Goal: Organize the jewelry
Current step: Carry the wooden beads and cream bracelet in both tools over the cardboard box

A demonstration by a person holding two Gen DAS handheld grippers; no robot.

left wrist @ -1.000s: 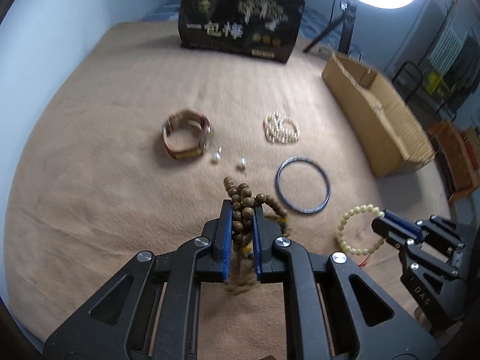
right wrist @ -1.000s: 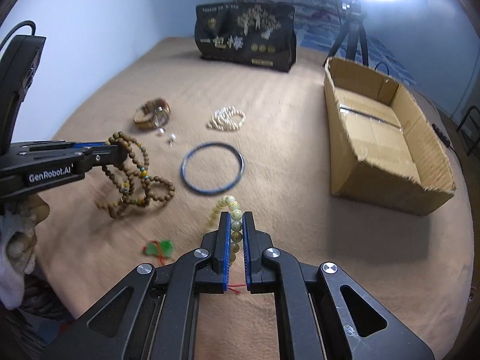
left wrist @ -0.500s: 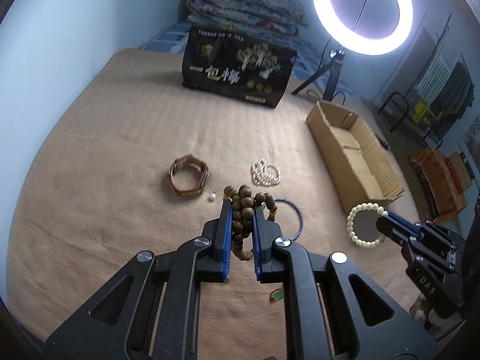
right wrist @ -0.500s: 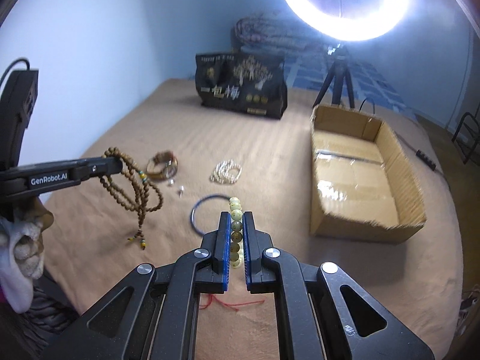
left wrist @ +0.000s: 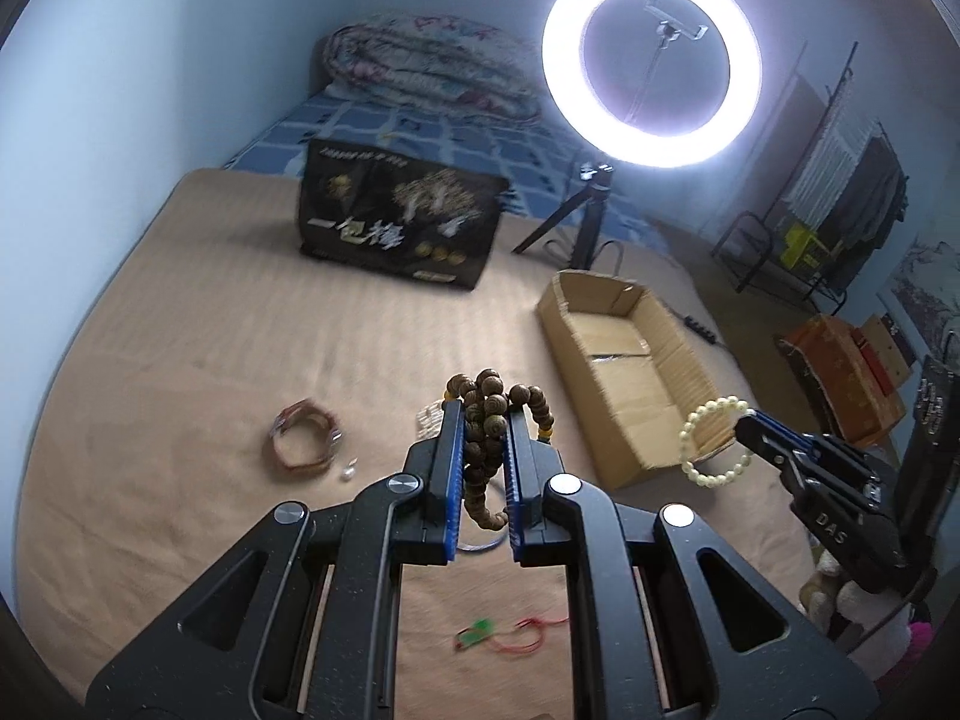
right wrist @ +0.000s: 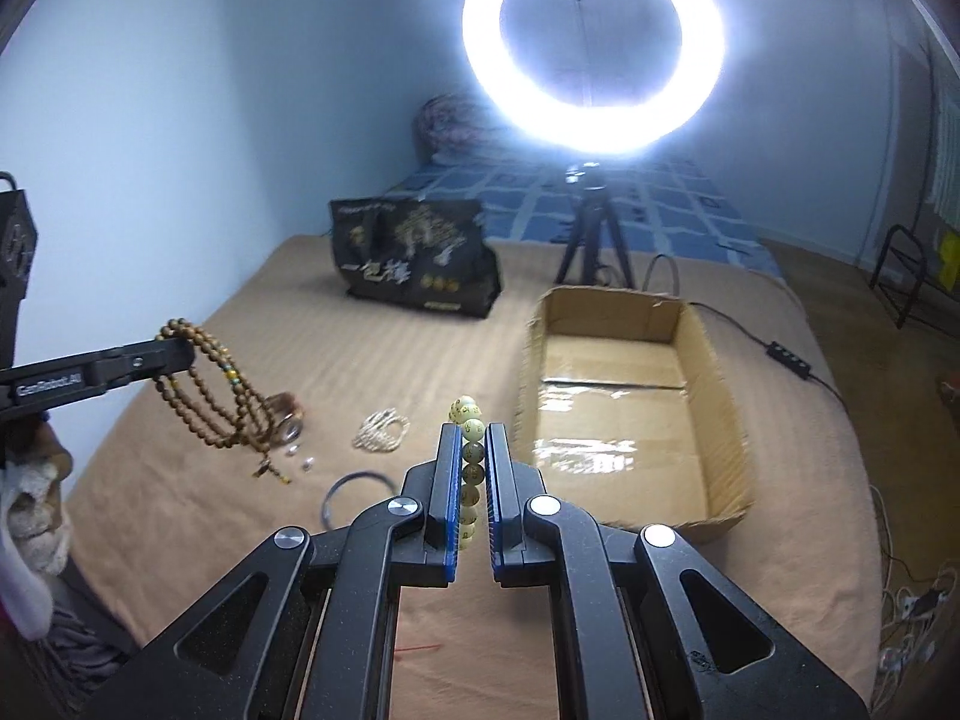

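Brown wooden bead strand pinched between the blue pads of the left gripper, loops bunched over the fingertips and hanging below, clear of the tan blanket; in the right wrist view the same strand dangles in long loops off the left gripper, tail end well above the blanket. Pale yellow-green bead bracelet clamped between the right gripper pads, a couple of beads poking past the tips; in the left wrist view this bracelet hangs as an open ring from the right gripper, in front of the near corner of the cardboard box. Box open, sits on the blanket right of centre, nothing visible inside but taped bottom. Left on the blanket: watch with brown strap, small pearl earrings beside it, white pearl bracelet heap, dark bangle partly hidden by the right gripper's body, green pendant on red cord close to the camera. Black printed bag upright at the far end, lit ring light on tripod behind the box. Both grippers held up in the air, well apart.
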